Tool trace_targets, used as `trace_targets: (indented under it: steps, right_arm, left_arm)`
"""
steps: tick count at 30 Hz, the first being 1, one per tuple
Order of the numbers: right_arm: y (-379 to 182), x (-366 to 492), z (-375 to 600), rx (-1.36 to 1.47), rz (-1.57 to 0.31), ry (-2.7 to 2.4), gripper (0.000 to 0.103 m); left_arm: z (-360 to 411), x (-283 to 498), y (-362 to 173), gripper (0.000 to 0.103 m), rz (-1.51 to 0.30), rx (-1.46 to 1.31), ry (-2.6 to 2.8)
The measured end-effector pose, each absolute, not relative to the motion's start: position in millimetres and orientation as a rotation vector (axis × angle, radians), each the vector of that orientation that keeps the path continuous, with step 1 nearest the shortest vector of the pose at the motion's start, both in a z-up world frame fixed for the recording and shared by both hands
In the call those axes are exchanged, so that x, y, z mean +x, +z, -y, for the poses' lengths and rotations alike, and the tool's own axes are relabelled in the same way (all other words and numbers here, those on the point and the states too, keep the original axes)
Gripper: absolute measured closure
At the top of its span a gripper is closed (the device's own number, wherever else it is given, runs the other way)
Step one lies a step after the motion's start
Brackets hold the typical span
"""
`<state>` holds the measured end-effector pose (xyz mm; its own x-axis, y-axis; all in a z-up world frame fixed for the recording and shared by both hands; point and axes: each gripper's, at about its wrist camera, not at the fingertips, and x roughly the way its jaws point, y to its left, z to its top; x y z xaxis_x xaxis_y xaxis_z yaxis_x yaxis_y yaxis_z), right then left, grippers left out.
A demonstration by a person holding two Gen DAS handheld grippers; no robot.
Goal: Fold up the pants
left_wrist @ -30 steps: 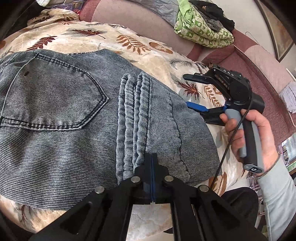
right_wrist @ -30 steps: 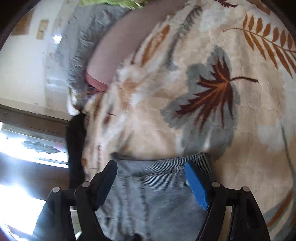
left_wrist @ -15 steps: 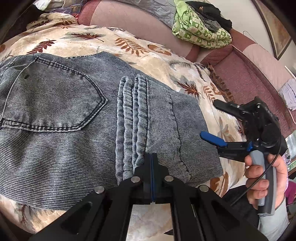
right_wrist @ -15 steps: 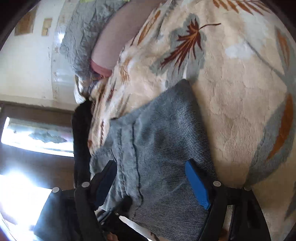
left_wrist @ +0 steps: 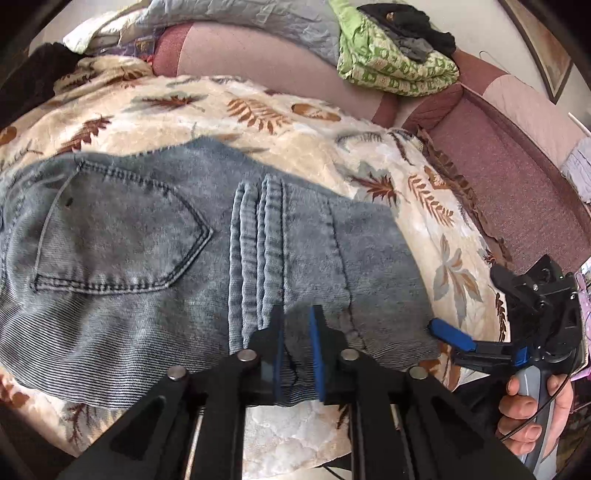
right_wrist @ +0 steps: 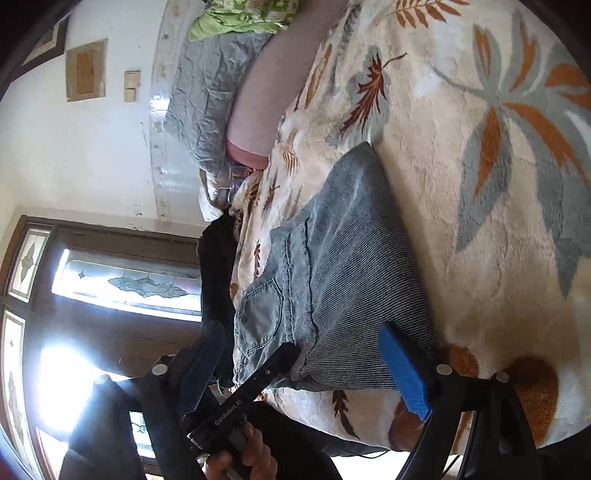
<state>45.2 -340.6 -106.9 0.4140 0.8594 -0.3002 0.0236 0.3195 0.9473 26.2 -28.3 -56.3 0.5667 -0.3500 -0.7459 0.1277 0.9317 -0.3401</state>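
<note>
The jeans (left_wrist: 177,258) lie folded on a leaf-print blanket (left_wrist: 295,122), back pocket (left_wrist: 118,236) facing up, with a band of stacked hems (left_wrist: 258,251) running across the middle of the bundle. The near edge of the denim sits at the blanket's front edge.

Left gripper (left_wrist: 297,354): jaws parted by a narrow gap, blue pads on either side of the near denim edge. Fabric lies between the pads; a grip cannot be confirmed — the pads stand clear of each other and the cloth looks loose between them.

Right gripper (left_wrist: 476,314): seen from the left wrist view at the bundle's right end, held by a hand (left_wrist: 532,417) on its grey handle. Jaws spread wide. The lower blue pad (left_wrist: 450,336) sits just beside the right corner of the jeans; contact cannot be determined.

From the right wrist view, the right gripper (right_wrist: 303,373) frames the end of the jeans (right_wrist: 351,277) with its fingers wide apart — one blue pad (right_wrist: 406,373) at the denim's edge, the other off the blanket (right_wrist: 498,184).

Behind the blanket: a pink sofa (left_wrist: 280,70) carrying a green patterned cloth (left_wrist: 391,66) and a grey quilt (left_wrist: 236,14).
</note>
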Motion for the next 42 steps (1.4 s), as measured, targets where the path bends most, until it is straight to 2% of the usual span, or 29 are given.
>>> trace_targets:
  steps: [3, 4, 6, 10, 17, 22, 25, 26, 28, 29, 32, 36, 42]
  right_arm:
    - [-112.9, 46.2, 338.6, 1.108, -1.038, 0.678, 0.016]
    - [-113.3, 47.1, 338.5, 1.117, -1.035, 0.688, 0.015]
    - [-112.5, 47.1, 342.6, 1.137, -1.017, 0.708, 0.015]
    - [-109.1, 43.5, 354.4, 1.196, -0.955, 0.734, 0.015]
    - [-94.8, 40.6, 360.1, 1.202, -0.867, 0.785, 0.015]
    - [-108.0, 45.2, 335.9, 1.076, -1.062, 0.680, 0.014]
    - [-73.0, 41.3, 338.8, 0.947, -0.915, 0.657, 0.014]
    - [-60.8, 40.2, 339.4, 0.908, -0.868, 0.624, 0.014]
    - [-33.4, 41.8, 330.2, 0.783, -0.787, 0.516, 0.014]
    - [-21.0, 46.9, 320.0, 0.719, -0.749, 0.458, 0.014]
    - [0.7, 81.6, 282.4, 0.633, -0.677, 0.296, 0.013]
    - [5.1, 127.1, 220.4, 0.573, -0.683, 0.419, 0.013]
    - [-15.8, 114.3, 199.9, 0.556, -0.745, 0.591, 0.013]
  left_arm:
    - [38.1, 22.3, -45.5, 0.051, -0.869, -0.226, -0.282]
    - [42.3, 26.1, -52.6, 0.048, -0.897, -0.208, -0.265]
    - [49.5, 36.9, -81.5, 0.049, -1.022, -0.166, -0.226]
    - [61.7, 26.5, -74.2, 0.048, -0.952, -0.059, -0.204]
    - [24.9, 11.7, -53.0, 0.048, -0.882, -0.226, -0.190]
    - [-11.0, -9.7, -34.8, 0.048, -0.858, -0.299, -0.167]
    - [-57.3, -44.8, 0.6, 0.047, -0.748, -0.363, -0.116]
    - [-75.8, -57.3, 12.4, 0.045, -0.714, -0.381, -0.085]
    - [-113.9, -82.6, 31.1, 0.028, -0.649, -0.431, 0.014]
    - [-130.6, -91.3, 36.4, 0.026, -0.639, -0.452, 0.071]
    - [-162.3, -106.7, 45.6, 0.026, -0.655, -0.472, 0.163]
    - [-171.5, -109.5, 49.3, 0.026, -0.686, -0.470, 0.190]
    - [-147.4, -101.0, 31.4, 0.026, -0.768, -0.593, 0.169]
